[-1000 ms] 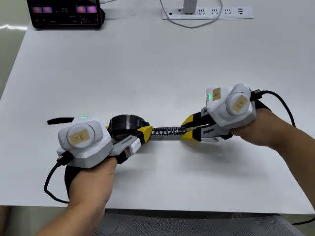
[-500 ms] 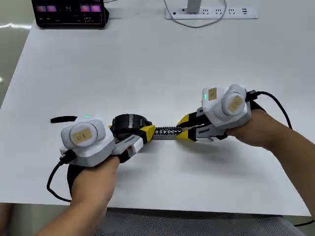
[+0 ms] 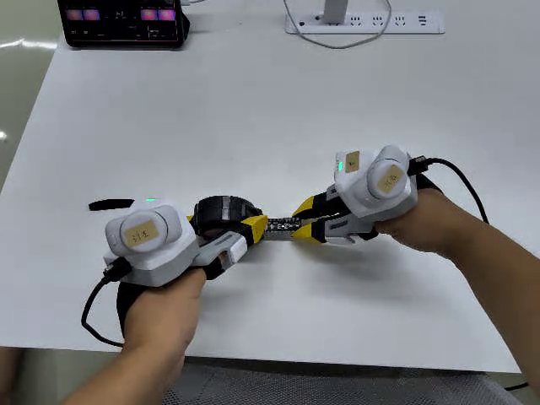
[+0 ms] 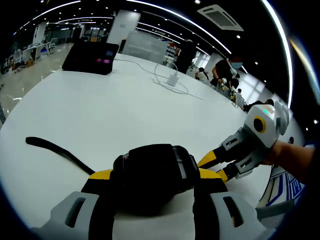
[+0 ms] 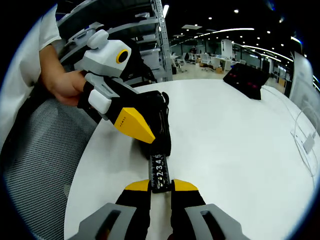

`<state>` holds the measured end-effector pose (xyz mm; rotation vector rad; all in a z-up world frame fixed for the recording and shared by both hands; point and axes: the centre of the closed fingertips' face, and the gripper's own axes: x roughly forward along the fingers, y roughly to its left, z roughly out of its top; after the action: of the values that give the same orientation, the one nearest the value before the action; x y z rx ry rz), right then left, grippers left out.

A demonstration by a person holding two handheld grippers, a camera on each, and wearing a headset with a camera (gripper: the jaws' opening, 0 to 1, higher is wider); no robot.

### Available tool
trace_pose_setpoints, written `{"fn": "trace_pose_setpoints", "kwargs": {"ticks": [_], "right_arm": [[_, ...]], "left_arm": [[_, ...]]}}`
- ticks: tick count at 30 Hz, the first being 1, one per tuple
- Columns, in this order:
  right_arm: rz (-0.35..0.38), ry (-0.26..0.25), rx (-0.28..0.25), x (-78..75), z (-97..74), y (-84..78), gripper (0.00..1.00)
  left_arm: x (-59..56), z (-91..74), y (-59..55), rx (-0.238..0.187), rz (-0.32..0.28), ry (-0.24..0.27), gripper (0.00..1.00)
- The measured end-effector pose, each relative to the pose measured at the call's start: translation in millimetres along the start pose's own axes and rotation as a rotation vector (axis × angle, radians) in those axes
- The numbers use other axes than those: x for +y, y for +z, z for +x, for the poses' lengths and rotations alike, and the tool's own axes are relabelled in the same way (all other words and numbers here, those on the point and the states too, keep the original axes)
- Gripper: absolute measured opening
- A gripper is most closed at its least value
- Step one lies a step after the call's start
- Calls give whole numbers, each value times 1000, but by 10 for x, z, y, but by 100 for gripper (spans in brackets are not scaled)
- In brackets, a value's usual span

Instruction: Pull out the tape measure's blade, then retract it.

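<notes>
A black round tape measure (image 3: pixel 221 213) lies on the white table (image 3: pixel 253 110), held between the yellow-tipped jaws of my left gripper (image 3: pixel 240 226). In the left gripper view its black case (image 4: pixel 150 175) sits squeezed between the jaws. A short length of numbered blade (image 3: pixel 281 226) sticks out to the right. My right gripper (image 3: pixel 304 221) is shut on the blade's end; in the right gripper view the blade (image 5: pixel 158 172) runs from the case (image 5: pixel 155 120) into the pinch of my right gripper (image 5: pixel 160 187). A black wrist strap (image 3: pixel 111 204) trails left of the case.
A dark screen device (image 3: pixel 122 18) stands at the table's far left and a white power strip (image 3: pixel 367 20) with a cable at the far middle. Cables hang from both grippers near the table's front edge. Broad bare tabletop lies beyond the grippers.
My right gripper has moved left toward the case, and the visible blade has grown shorter. The left gripper and the case have stayed put.
</notes>
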<state>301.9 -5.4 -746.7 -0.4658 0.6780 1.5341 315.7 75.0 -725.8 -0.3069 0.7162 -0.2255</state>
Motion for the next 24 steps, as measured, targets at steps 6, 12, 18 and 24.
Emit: {"fn": "trace_pose_setpoints", "kwargs": {"ticks": [6,12,18,24], "right_arm": [[-2,7,-7,13,75,53,12],[-1,14,-16,14,134,99,12],[2,15,-25,22,192,141,12],[4,15,-33,24,234,173,12]], "left_arm": [[5,8,-4,3,4,0,59],[7,9,-6,3,3,-1,59],[8,12,-10,4,4,0,59],[11,16,-11,5,7,1,59]]}}
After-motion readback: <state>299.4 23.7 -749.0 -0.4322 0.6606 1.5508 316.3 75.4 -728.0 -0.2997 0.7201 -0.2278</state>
